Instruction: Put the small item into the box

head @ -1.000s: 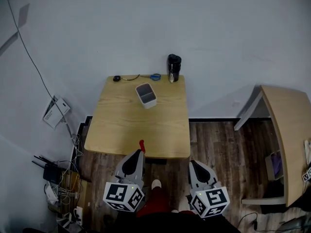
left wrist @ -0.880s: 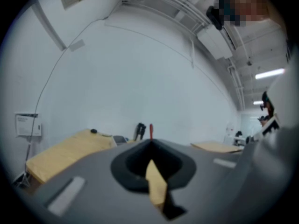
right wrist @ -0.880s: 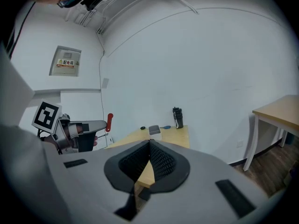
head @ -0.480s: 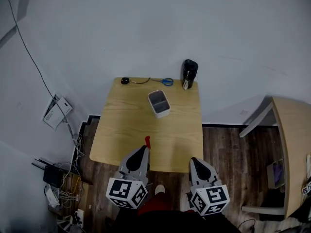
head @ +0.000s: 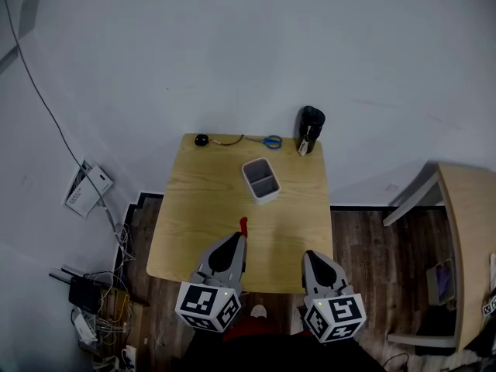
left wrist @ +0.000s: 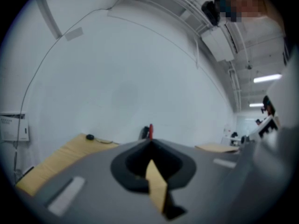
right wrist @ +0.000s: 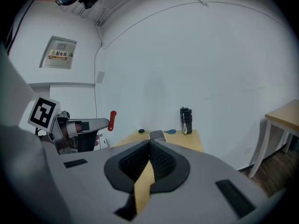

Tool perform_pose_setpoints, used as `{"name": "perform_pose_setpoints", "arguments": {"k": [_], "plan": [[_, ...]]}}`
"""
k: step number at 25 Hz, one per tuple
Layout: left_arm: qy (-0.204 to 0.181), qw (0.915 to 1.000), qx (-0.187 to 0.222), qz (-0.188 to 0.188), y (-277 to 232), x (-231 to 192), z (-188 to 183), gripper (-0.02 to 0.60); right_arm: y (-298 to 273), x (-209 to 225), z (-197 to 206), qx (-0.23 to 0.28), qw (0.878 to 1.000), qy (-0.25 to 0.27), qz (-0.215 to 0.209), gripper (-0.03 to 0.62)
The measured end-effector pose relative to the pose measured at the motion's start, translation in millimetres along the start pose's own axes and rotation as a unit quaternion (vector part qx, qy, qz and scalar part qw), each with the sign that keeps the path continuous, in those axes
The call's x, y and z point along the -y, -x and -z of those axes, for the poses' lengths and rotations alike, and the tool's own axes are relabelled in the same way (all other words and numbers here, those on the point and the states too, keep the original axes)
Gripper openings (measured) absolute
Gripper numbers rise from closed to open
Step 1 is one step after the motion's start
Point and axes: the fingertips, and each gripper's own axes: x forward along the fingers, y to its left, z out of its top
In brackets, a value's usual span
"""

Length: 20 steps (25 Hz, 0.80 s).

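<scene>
**Head view.** One desk [head: 198, 208] carries one open-topped box [head: 260, 180], divided in two. Beyond the box stand one pair of blue scissors [head: 272, 141], one black bottle [head: 311, 129] to the box's far right, and one small black object [head: 201, 139] on a cable to its far left. Two tools are on the near side of the box, well apart from it. The left hand-held gripper [head: 239, 242] has one red small item [head: 243, 225] projecting from its tip toward the box. The right hand-held gripper [head: 309, 256] sits farther to the box's right, apparently kept clear as a spare.

**Left gripper view.** The jaws are closed on the red small item, whose end rises above their tips. Pinching it at the base probably leaves the free end to enter the box first.

**Right gripper view.** The jaws meet with nothing between them, and the box lies ahead, not yet reached
</scene>
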Motion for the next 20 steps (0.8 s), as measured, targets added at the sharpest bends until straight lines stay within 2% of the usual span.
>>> {"name": "perform_pose_setpoints", "arguments": {"k": [10,20], "plan": [[-0.002,0.9998,-0.003,0.021,-23,-14,-5,0.005,-23,-4,-4,-0.005,1.0,0.002,0.012,0.008],[-0.007,0.9997,-0.017,0.019,-44,-22,1,0.005,-30,9,-2,-0.014,1.0,0.004,0.023,0.008]]}}
